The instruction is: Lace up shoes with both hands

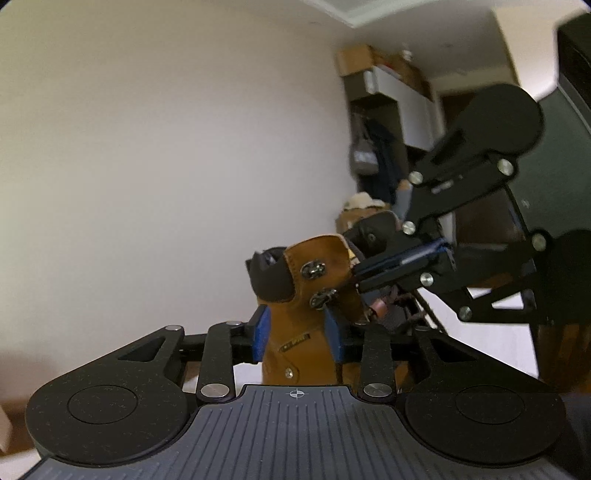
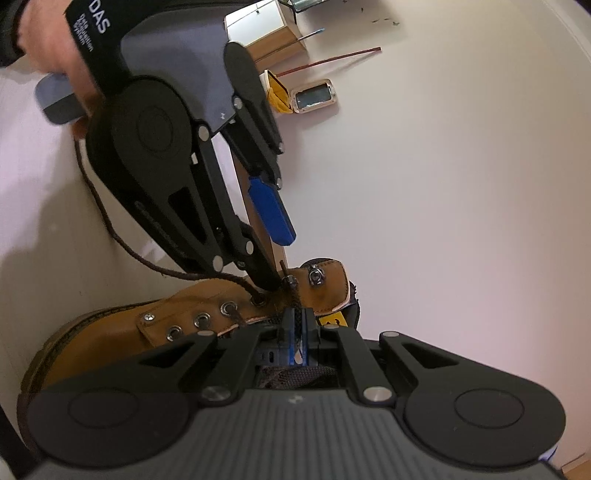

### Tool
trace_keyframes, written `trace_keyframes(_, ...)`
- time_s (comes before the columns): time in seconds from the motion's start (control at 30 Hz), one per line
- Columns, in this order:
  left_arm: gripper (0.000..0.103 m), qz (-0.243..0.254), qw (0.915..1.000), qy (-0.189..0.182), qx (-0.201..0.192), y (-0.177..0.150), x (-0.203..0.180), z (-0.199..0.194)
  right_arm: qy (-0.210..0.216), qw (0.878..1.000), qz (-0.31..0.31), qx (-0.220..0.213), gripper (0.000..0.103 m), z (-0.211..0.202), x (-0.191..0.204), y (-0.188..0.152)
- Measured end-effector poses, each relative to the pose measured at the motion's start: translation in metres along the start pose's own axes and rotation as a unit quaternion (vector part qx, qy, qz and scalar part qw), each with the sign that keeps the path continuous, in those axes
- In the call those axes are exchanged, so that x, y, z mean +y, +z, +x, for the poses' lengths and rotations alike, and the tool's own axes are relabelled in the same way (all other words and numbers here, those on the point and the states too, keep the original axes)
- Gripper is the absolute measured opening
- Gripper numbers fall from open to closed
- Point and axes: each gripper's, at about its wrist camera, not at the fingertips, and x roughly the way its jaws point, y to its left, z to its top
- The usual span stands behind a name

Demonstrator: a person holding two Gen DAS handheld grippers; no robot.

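A tan leather boot (image 2: 110,332) lies on the white table (image 2: 443,221) with its toe to the left. My right gripper (image 2: 297,314) is shut on the dark brown lace (image 2: 293,297), just below the lower metal hook (image 2: 290,280). In the left wrist view the right gripper (image 1: 360,275) reaches in from the right, and a copper lace tip (image 1: 378,306) hangs under it. My left gripper (image 1: 296,312) stands partly open against the boot's ankle (image 1: 295,325). In the right wrist view, one fingertip of the left gripper (image 2: 280,261) rests by the top eyelet (image 2: 256,298) and its blue pad (image 2: 271,210) is bare.
The other lace end (image 2: 110,221) trails loose to the upper left, under a person's hand (image 2: 51,44). At the table's far side are wooden boxes (image 2: 266,33), a red stick (image 2: 332,59) and a small framed tray (image 2: 314,96). A shelf with cartons (image 1: 388,85) stands behind the boot.
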Motion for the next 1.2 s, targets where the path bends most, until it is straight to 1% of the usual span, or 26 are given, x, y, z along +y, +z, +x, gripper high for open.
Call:
trace_keyframes(0.1,0.034,0.084,0.9965,0.005,-0.001,0.005,-0.018,-0.003,-0.001,1.0,-0.003,0.0,0.004,-0.001,0.0,0.001)
trace_keyframes(0.13,0.034,0.1,0.995,0.006,0.002,0.005,-0.022,-0.002,-0.001,1.0,-0.004,-0.001,0.004,-0.001,0.0,0.001)
trace_keyframes(0.2,0.026,0.135,0.9908,0.008,0.009,0.007,-0.03,-0.001,-0.001,1.0,-0.004,-0.001,0.004,-0.002,-0.001,0.001)
trace_keyframes(0.23,0.025,0.16,0.987,0.009,0.016,0.008,-0.037,0.001,-0.001,1.0,-0.004,-0.001,0.004,-0.002,-0.001,0.001)
trace_keyframes(0.27,0.021,0.163,0.9864,0.01,0.017,0.008,-0.038,0.001,-0.001,1.0,-0.003,-0.002,0.004,-0.002,-0.002,0.001)
trace_keyframes(0.3,0.02,0.179,0.9835,0.015,0.021,0.008,-0.042,0.002,-0.001,1.0,-0.003,-0.002,0.004,-0.002,-0.002,0.001)
trace_keyframes(0.37,0.02,0.212,0.9766,0.022,0.03,0.008,-0.049,0.004,-0.001,1.0,-0.003,-0.002,0.004,-0.002,-0.003,0.001)
trace_keyframes(0.47,0.02,0.234,0.971,0.029,0.037,0.008,-0.052,0.004,0.0,1.0,-0.004,-0.003,0.004,-0.003,-0.003,0.001)
trace_keyframes(0.6,0.019,0.268,0.9613,0.037,0.052,0.005,-0.057,0.009,-0.001,1.0,-0.005,-0.005,0.004,-0.005,-0.004,0.003)
trace_keyframes(0.63,0.018,0.272,0.9602,0.037,0.053,0.005,-0.058,0.01,-0.001,1.0,-0.005,-0.005,0.004,-0.005,-0.005,0.003)
trace_keyframes(0.67,0.01,0.275,0.9592,0.038,0.055,0.004,-0.058,0.011,-0.001,1.0,-0.005,-0.006,0.004,-0.005,-0.005,0.003)
trace_keyframes(0.73,0.008,0.278,0.9581,0.041,0.055,0.004,-0.06,0.012,-0.001,1.0,-0.005,-0.006,0.004,-0.006,-0.006,0.004)
trace_keyframes(0.77,0.004,0.281,0.9571,0.044,0.055,0.004,-0.062,0.013,-0.001,1.0,-0.006,-0.006,0.004,-0.006,-0.006,0.004)
trace_keyframes(0.8,0.002,0.283,0.9564,0.047,0.055,0.004,-0.063,0.013,-0.001,1.0,-0.006,-0.006,0.004,-0.006,-0.007,0.005)
trace_keyframes(0.87,0.002,0.278,0.9569,0.057,0.06,0.003,-0.064,0.015,0.0,1.0,-0.005,-0.007,0.004,-0.007,-0.008,0.005)
trace_keyframes(0.93,0.002,0.262,0.9599,0.073,0.069,0.002,-0.064,0.016,0.001,1.0,-0.003,-0.009,0.004,-0.008,-0.01,0.005)
trace_keyframes(0.97,0.002,0.253,0.9622,0.074,0.069,0.001,-0.063,0.014,0.002,1.0,0.0,-0.012,0.006,-0.01,-0.011,0.004)
trace_keyframes(1.0,0.002,0.247,0.9634,0.077,0.07,0.0,-0.062,0.013,0.004,1.0,0.004,-0.017,0.008,-0.013,-0.011,0.002)
trace_keyframes(1.03,0.002,0.231,0.9657,0.09,0.077,-0.003,-0.057,0.01,0.005,1.0,0.009,-0.021,0.01,-0.016,-0.012,-0.001)
trace_keyframes(1.07,0.002,0.215,0.9676,0.103,0.084,-0.007,-0.053,0.007,0.004,1.0,0.014,-0.024,0.015,-0.02,-0.012,-0.004)
trace_keyframes(1.1,0.002,0.199,0.9688,0.116,0.092,-0.01,-0.049,0.004,0.004,0.999,0.019,-0.027,0.016,-0.023,-0.012,-0.008)
trace_keyframes(1.2,0.002,0.176,0.9665,0.143,0.122,-0.023,-0.036,-0.002,0.001,0.999,0.042,-0.033,0.016,-0.032,-0.013,-0.022)
